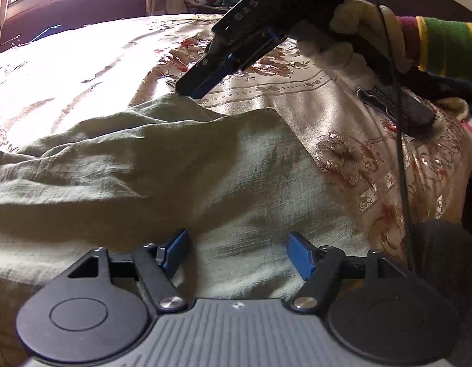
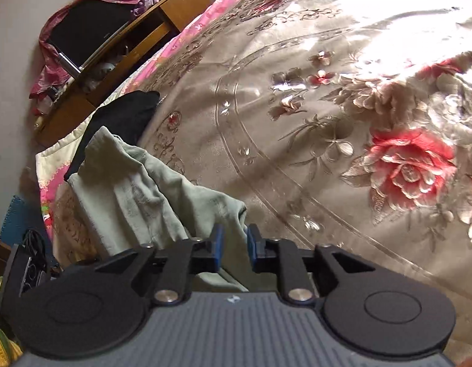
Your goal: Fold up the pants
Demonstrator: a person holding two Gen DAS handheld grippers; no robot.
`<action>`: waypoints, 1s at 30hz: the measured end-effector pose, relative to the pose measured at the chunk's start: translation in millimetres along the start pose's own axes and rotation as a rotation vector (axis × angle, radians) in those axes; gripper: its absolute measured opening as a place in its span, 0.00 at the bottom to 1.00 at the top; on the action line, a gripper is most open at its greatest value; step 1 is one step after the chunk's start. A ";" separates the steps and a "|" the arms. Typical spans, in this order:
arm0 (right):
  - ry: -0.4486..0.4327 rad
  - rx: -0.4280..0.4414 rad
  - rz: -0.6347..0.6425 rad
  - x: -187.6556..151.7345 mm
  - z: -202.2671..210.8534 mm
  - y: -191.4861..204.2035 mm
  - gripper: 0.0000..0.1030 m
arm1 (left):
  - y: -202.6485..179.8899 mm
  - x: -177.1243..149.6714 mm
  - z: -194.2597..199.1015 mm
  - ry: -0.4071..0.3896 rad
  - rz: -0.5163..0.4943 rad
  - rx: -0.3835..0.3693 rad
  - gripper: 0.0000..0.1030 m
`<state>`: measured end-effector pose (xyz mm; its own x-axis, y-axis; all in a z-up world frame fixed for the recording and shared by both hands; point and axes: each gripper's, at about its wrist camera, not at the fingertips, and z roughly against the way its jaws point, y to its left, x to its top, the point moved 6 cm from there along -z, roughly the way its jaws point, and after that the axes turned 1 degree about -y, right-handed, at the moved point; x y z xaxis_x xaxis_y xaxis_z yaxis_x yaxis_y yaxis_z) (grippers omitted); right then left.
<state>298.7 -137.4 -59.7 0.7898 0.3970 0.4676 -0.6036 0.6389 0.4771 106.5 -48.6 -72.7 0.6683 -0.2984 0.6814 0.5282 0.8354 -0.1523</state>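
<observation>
Below and ahead of the left gripper [image 1: 237,252], the pale green pants [image 1: 162,165] are lying rumpled on a floral satin bedspread [image 1: 343,159], spreading out to its left. Its blue pads [image 1: 300,255] are standing wide apart over the cloth, gripping nothing. Further ahead and to its right, the right gripper [image 1: 190,90] is slanting steeply down, its tips touching the far edge of the pants. Pale raised characters are showing on that gripper's black side, but they are not reading clearly. A gloved hand [image 1: 355,39] is wrapping around its handle, a striped sleeve [image 1: 444,46] trailing behind.

In the right wrist view, the right gripper [image 2: 233,246] is pinching a fold of the pants [image 2: 135,189] between its narrowly spaced pads; the rest of the garment is lying ahead to its left, toward the bed's edge. A black garment [image 2: 126,116] is lying just beyond the pants. A small emblem [image 2: 231,299] is sitting on the grey ribbed housing.
</observation>
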 end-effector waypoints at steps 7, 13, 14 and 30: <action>-0.020 0.206 -0.053 -18.2 -5.7 9.4 0.28 | 2.4 -1.1 -0.5 -0.005 0.008 -0.014 0.83; -0.002 0.159 0.117 -32.1 1.7 41.9 0.28 | -2.9 -2.8 -3.2 -0.006 -0.014 -0.004 0.87; -0.007 0.127 0.137 -33.4 2.3 44.1 0.28 | -3.2 -2.9 -3.7 -0.006 -0.017 -0.002 0.87; -0.249 0.050 -0.303 8.7 -18.1 -37.0 0.03 | -2.6 -0.2 -6.4 -0.025 0.006 0.000 0.88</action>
<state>329.9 -145.7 -86.7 0.8862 0.0195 0.4630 -0.3563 0.6674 0.6539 108.4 -53.7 -77.0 0.6579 -0.2819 0.6983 0.5247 0.8368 -0.1565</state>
